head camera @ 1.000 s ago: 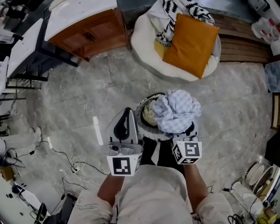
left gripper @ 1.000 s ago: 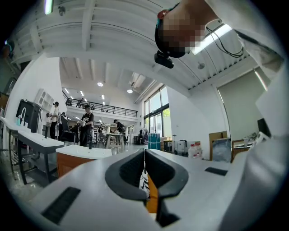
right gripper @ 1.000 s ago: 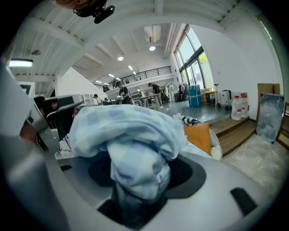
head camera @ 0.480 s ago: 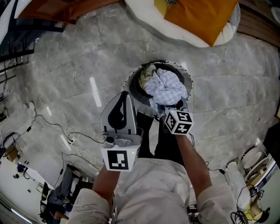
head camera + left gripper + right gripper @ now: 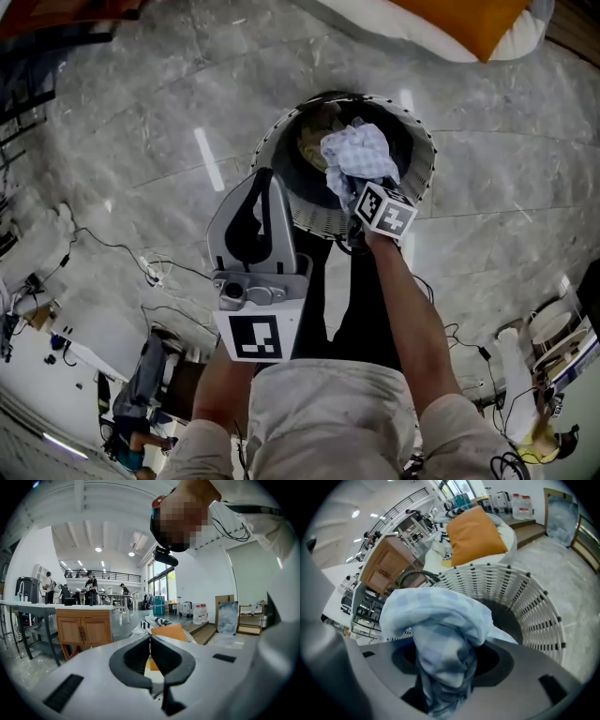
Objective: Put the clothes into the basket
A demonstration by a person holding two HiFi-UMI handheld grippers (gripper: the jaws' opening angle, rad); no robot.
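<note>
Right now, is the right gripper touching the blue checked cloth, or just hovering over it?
Touching. The right gripper view shows the blue checked cloth bunched between the jaws of the right gripper, which are closed on it, over the white basket.

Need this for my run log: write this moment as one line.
right hand-held gripper: shut on checked cloth | cloth: over basket | left hand-held gripper: shut, empty

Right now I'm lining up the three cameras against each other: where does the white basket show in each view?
Head view: basket top centre, on the floor.
Left gripper view: not in it.
Right gripper view: basket fills the right half, behind the checked cloth.
Shared landmark: orange cushion, in the same order: top right, centre, top centre.
</note>
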